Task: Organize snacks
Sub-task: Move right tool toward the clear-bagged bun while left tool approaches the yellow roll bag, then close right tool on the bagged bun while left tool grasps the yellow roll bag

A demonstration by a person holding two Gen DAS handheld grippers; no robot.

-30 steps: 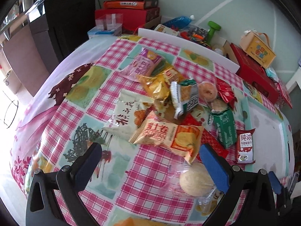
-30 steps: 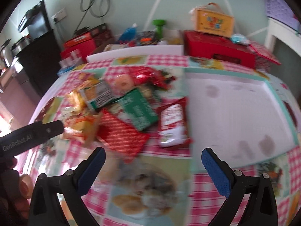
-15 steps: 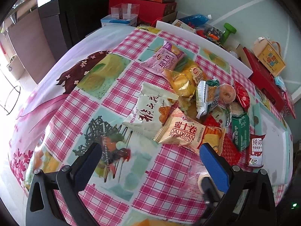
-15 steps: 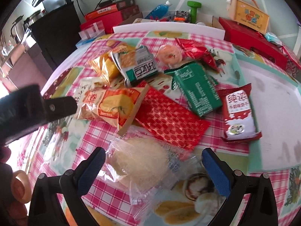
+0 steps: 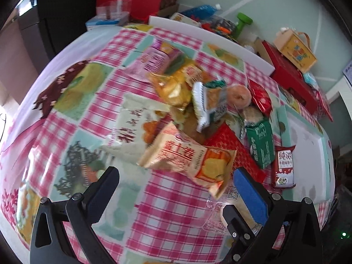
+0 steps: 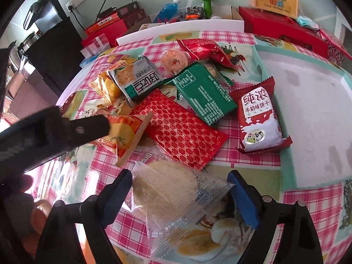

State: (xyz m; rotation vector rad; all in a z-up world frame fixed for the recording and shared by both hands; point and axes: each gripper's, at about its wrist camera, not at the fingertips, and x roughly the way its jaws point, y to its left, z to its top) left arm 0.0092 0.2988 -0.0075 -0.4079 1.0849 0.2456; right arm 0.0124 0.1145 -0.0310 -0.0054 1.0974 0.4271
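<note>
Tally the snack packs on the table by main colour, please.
Red packs: 3
Green pack: 1
Orange or gold packs: 2
White or silver packs: 2
Pink pack: 1
Clear wraps: 2
Total: 11 seen clearly

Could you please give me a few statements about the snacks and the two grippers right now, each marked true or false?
1. The right gripper straddles the clear-wrapped round pastry. True.
2. The left gripper is shut on a packet. False: it is open and holds nothing.
3. The green foil packet overlaps the red patterned foil packet. True.
4. The red-and-white milk biscuit packet lies under the green one. False: it lies beside it, uncovered.
</note>
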